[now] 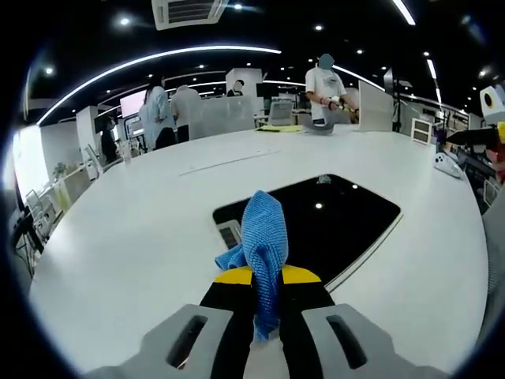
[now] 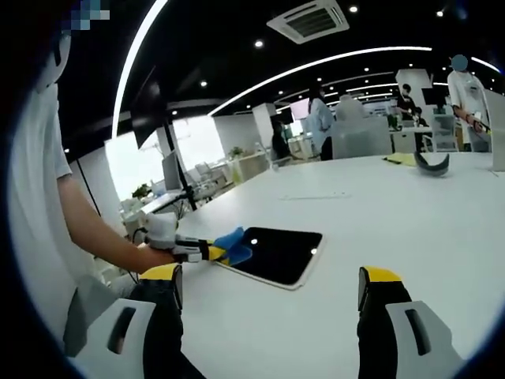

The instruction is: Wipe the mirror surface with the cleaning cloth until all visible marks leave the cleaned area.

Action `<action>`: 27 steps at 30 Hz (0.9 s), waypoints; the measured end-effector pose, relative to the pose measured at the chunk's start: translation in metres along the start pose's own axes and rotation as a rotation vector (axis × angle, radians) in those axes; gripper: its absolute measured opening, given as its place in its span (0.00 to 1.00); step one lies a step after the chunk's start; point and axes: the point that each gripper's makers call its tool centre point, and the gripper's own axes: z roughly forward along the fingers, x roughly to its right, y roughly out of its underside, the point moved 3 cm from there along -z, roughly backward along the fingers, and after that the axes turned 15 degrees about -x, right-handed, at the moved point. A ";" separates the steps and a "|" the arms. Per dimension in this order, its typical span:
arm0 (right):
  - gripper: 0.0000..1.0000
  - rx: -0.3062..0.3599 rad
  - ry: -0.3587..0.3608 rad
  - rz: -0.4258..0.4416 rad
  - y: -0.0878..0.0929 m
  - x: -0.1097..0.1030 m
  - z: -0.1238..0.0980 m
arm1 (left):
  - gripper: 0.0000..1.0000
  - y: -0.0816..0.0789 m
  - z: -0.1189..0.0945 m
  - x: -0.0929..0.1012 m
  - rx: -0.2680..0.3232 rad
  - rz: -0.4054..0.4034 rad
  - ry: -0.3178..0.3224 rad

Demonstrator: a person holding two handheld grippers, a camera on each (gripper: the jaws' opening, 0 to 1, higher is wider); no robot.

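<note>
A dark rectangular mirror (image 1: 331, 221) lies flat on the white table (image 1: 134, 229), reflecting ceiling lights. My left gripper (image 1: 267, 278) is shut on a blue cleaning cloth (image 1: 263, 246), which bunches up over the mirror's near left corner. In the right gripper view the same mirror (image 2: 278, 254) lies left of centre, with the cloth (image 2: 233, 246) at its left edge held by the left gripper (image 2: 207, 251) in a person's hand. My right gripper (image 2: 270, 294) stands open above bare table, short of the mirror, nothing between its jaws.
A white controller (image 1: 447, 164) lies near the table's far right edge. A dark curved object (image 2: 431, 163) and a yellow sheet (image 2: 402, 159) lie at the far end. Several people stand beyond the table. The holder's arm (image 2: 95, 229) is at the left.
</note>
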 end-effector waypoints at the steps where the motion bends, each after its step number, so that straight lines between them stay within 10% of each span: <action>1: 0.92 0.002 -0.001 0.002 0.000 0.000 0.000 | 0.08 0.001 -0.001 0.000 -0.001 0.001 0.000; 27: 0.91 0.017 -0.020 -0.007 -0.005 -0.006 0.000 | 0.08 0.019 -0.020 0.004 -0.009 -0.063 -0.004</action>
